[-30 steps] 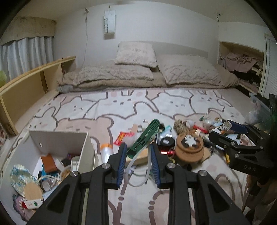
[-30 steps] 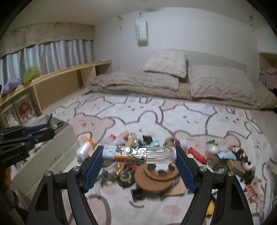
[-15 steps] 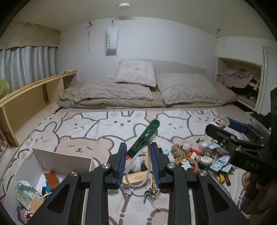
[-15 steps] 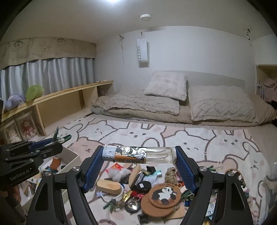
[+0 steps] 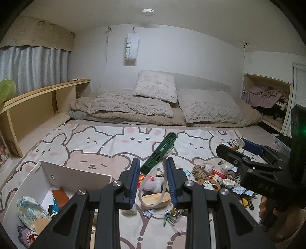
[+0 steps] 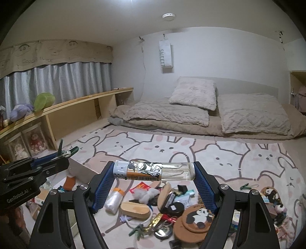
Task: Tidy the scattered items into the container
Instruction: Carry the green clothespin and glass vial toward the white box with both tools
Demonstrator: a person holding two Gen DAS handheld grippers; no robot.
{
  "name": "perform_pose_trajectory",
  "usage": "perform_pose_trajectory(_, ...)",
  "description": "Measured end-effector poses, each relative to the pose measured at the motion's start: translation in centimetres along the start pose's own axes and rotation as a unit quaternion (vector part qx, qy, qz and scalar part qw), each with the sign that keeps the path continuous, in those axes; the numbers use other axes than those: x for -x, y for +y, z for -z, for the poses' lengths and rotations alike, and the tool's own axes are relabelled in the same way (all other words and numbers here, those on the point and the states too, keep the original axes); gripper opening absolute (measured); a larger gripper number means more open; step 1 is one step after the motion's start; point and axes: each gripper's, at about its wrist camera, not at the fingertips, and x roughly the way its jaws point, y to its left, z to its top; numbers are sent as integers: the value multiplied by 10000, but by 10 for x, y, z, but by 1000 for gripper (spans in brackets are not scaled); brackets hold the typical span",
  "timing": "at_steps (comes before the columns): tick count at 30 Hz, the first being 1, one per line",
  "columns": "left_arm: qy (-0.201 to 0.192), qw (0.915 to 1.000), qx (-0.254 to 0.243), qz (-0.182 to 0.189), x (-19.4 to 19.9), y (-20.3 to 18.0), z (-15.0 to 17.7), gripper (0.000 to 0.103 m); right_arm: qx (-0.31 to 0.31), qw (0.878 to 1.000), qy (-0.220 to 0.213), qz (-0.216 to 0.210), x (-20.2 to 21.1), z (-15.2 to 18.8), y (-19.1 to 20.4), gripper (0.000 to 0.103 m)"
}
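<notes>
Both grippers are rising higher above the rug [image 5: 107, 141] than a second ago, so the ceiling lamp [image 5: 147, 11] is now showing and the clutter [image 6: 162, 203] is sitting lower in both views. The left gripper [image 5: 153, 182] is pinching a green clip [image 5: 158, 153] between nearly closed jaws, the clip tilting up to the right. The right gripper [image 6: 155, 182] is clamping a clear lighter [image 6: 153, 170] endwise across wide jaws. The white box [image 5: 57, 172] is lying near left of the left gripper, partly filled; the clutter remains on the rug to its right.
</notes>
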Motion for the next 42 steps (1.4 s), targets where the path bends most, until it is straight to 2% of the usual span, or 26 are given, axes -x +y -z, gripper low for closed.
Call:
perform_pose_trajectory(11,150,9980,386,-481,5,46,23,28,117,9993,101,-333,-10,-2,37,81)
perform_pose_trajectory(17,176,9939,571,-924,12,73,36,28,241,9981,251,-511,-22,2,65,81)
perform_pose_trajectory(23,288,9887,836,-1209,17,105,51,28,398,9961,377,-687,-33,9,94,81)
perform_pose_trajectory(31,477,9803,1308,-1405,19,147,73,28,507,9928,569,-921,-49,16,126,81)
perform_pose_trajectory(42,600,9727,1684,-1479,20,177,87,28,668,9876,811,-1171,-69,24,163,81)
